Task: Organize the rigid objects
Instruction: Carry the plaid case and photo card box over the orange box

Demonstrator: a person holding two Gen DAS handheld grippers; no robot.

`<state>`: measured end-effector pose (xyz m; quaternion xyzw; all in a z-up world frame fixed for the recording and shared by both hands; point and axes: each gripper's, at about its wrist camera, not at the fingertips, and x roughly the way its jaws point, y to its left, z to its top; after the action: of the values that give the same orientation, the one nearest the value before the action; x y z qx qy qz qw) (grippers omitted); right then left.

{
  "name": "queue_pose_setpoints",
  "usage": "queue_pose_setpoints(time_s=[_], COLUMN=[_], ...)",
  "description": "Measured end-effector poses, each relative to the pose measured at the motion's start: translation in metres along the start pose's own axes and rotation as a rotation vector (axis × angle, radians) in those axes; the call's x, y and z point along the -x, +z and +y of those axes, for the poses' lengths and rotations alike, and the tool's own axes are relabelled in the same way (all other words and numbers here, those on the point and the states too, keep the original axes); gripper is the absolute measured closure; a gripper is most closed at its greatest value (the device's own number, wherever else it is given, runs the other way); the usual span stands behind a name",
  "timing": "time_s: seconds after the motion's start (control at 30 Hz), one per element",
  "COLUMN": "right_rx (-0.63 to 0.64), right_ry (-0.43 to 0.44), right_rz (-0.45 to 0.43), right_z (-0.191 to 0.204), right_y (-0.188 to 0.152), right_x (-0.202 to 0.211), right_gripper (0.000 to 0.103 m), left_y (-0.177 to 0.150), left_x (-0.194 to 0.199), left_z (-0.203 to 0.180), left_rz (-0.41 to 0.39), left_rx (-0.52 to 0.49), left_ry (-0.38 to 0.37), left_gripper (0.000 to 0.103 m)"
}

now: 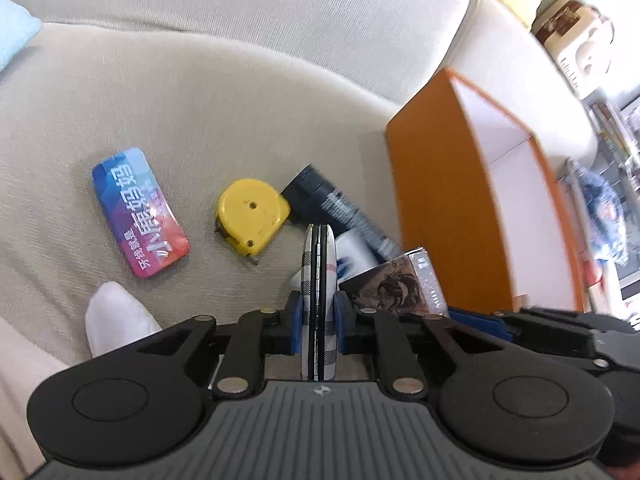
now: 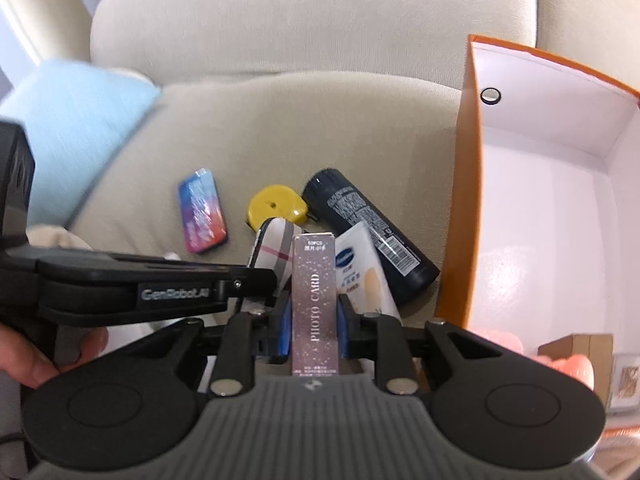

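Observation:
My left gripper [image 1: 319, 312] is shut on a flat plaid compact [image 1: 319, 280], held edge-on above the sofa seat; the compact also shows in the right wrist view [image 2: 272, 246]. My right gripper [image 2: 314, 316] is shut on a pink photo card box [image 2: 314, 304], which also shows in the left wrist view [image 1: 394, 286]. On the cushion lie a colourful tin [image 1: 140, 216], a yellow tape measure [image 1: 252, 214], a dark spray can [image 2: 370, 236] and a white tube [image 2: 362, 272]. An open orange box [image 2: 466, 184] stands to the right.
The orange box [image 1: 432, 200] has a white inside and holds a small brown carton [image 2: 580, 352] and pink items [image 2: 576, 366]. A light blue cushion [image 2: 76, 128] lies at the left. A white-socked foot [image 1: 116, 320] rests on the beige sofa seat [image 1: 200, 100].

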<state>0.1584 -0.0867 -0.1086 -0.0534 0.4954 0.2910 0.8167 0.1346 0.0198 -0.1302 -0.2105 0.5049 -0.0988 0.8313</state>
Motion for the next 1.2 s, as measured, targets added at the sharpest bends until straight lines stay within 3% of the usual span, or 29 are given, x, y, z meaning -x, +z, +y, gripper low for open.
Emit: queue_pose_setpoints(time_s=[0.23,0.37,0.5,0.6,0.77,0.93,1.2], right_rx=[-0.122,-0.152,-0.204,-0.269,-0.359,-0.422,-0.438], right_ry=[0.085,0.049,-0.03,-0.074,-0.114,-0.089,-0.05], right_rz=[-0.12,-0.24,-0.314,-0.313,-0.283,-0.261,-0.201], right_z=[-0.026,-0.047,-0.081,-0.112,-0.157,-0.188,-0.204], right_y=[0.005,0.012,0.019,0.02,0.012,0.004,0.0], right_x=[0.055,0.104,0.135,0.139,0.122,0.099,0.055], right_gripper=[0.08,0.08,0.08,0.08,0.08,0.08,0.08], left_y=[0.021,0.041,0.057,0.067,0.064,0.055,0.045], left_x=[0.047,0.065,0.048,0.016,-0.031,-0.061,-0.091], left_z=[-0.036,-0.08,-0.122,-0.149,-0.168,-0.177,-0.194], left_rz=[-0.088,-0.134,-0.108,-0.065,0.025,0.075,0.129], left_rx=[-0.023,-0.099,-0.13,-0.142,-0.166,-0.193,-0.274], left_ry=[-0.089,-0.152,-0.236,-0.248,-0.178,-0.095,0.066], left_gripper=[0.086,0.086,0.086,0.086,0.086,0.086,0.086])
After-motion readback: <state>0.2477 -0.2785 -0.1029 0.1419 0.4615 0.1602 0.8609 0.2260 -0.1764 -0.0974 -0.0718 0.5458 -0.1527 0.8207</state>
